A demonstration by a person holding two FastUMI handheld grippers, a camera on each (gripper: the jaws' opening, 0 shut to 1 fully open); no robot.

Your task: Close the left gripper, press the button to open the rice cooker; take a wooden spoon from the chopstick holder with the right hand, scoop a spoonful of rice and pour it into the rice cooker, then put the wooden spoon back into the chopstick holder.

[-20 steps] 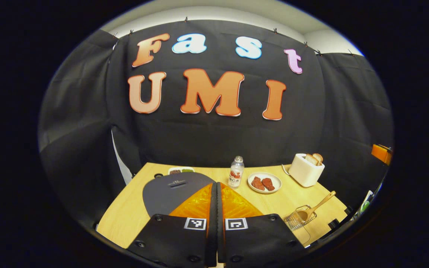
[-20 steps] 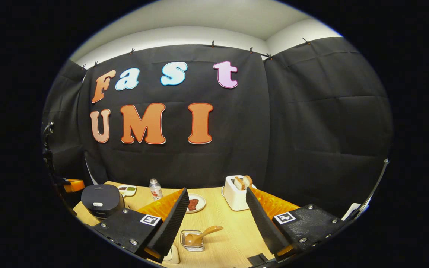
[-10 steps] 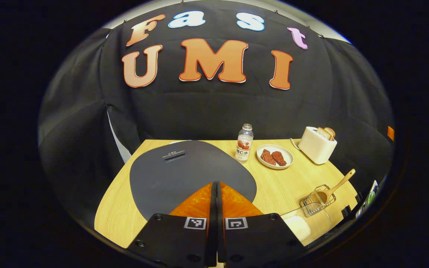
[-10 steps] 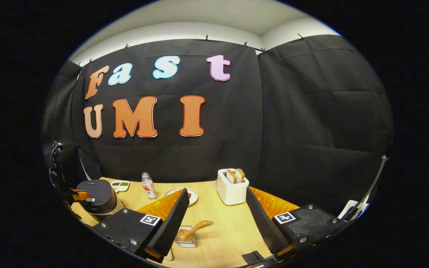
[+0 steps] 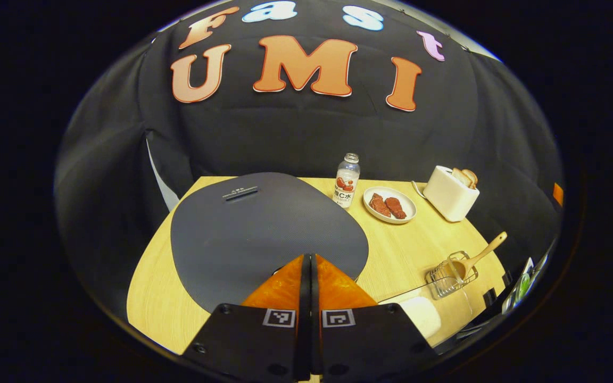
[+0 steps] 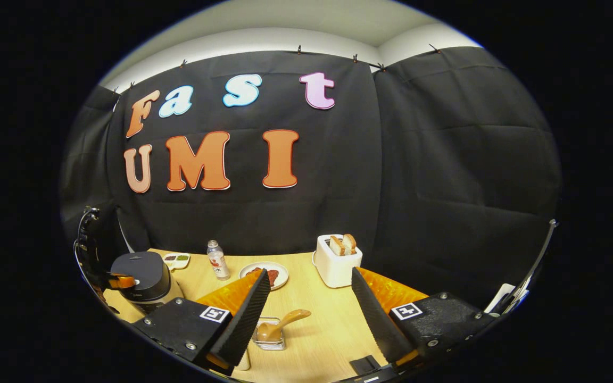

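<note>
dark grey cooker: rice cooker sits on the near-left part of the light wood counter, lid down, slot handle at the far edge of the lid; seen also in right gripper view at far left.
left tongs: left tongs w/ jaws pressed together, nothing between them, tips over the near edge of the cooker lid; whether they touch it, can't tell. in right gripper view the same tongs show at the cooker's front-left side.
spoon: wooden spoon bowl-down in the chopstick holder, handle leaning out up and to the right; in left gripper view spoon and wire holder are at the counter's right side, well apart from the cooker.
right tongs: right tongs wide open, holding nothing, above the counter's near edge w/ the holder between the fingers in view, not touching it.
rice: whitish rounded thing under a clear container edge, just nearer than the holder; contents can't tell.
bottle: small clear bottle upright just beyond the cooker's right-far corner.
plate: white plate w/ two reddish-brown pieces, right of the bottle.
toaster: white toaster w/ bread slices sticking up, far right.
small dish: tray w/ dark bits behind the cooker.
</note>
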